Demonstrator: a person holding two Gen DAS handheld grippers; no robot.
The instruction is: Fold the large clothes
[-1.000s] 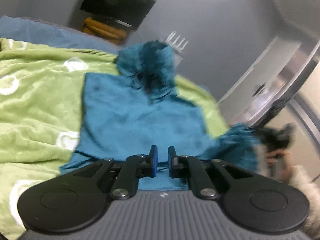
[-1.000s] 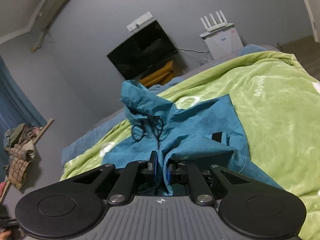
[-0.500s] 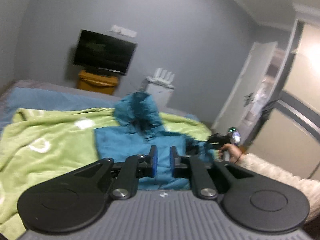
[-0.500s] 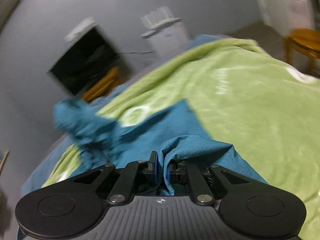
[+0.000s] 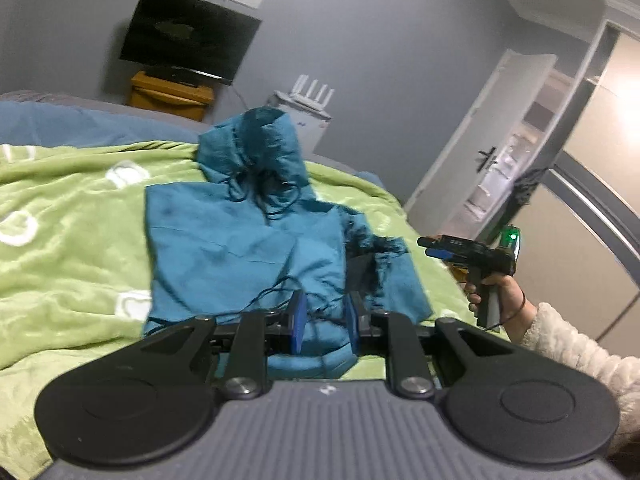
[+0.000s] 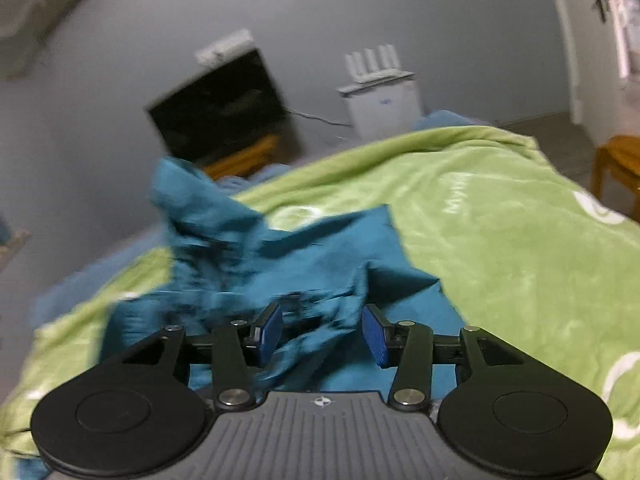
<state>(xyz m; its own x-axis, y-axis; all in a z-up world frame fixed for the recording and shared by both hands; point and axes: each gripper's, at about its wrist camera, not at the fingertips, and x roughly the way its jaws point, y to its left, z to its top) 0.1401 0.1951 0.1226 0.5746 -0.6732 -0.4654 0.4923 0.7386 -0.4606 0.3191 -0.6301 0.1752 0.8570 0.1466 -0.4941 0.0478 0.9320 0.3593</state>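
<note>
A teal hoodie lies flat on a green blanket, hood at the far end, black drawstrings loose on its chest. My left gripper hovers over the near hem, jaws a little apart, nothing pinched. In the left wrist view, my right gripper is held in a hand at the hoodie's right edge. In its own blurred view the right gripper has its jaws opening wide. A rumpled fold of the hoodie lies between the pads, which do not press on it.
A dark TV hangs on the grey wall above a wooden cabinet. A white unit with a router stands beyond the bed. A door is at the right, a wooden stool beside the bed. The fuzzy sleeve reaches in.
The right jaws, shut on a fold of the hoodie before, now stand wide apart and the fold has dropped. The left gripper has risen and drawn back, its jaws slightly parted.
</note>
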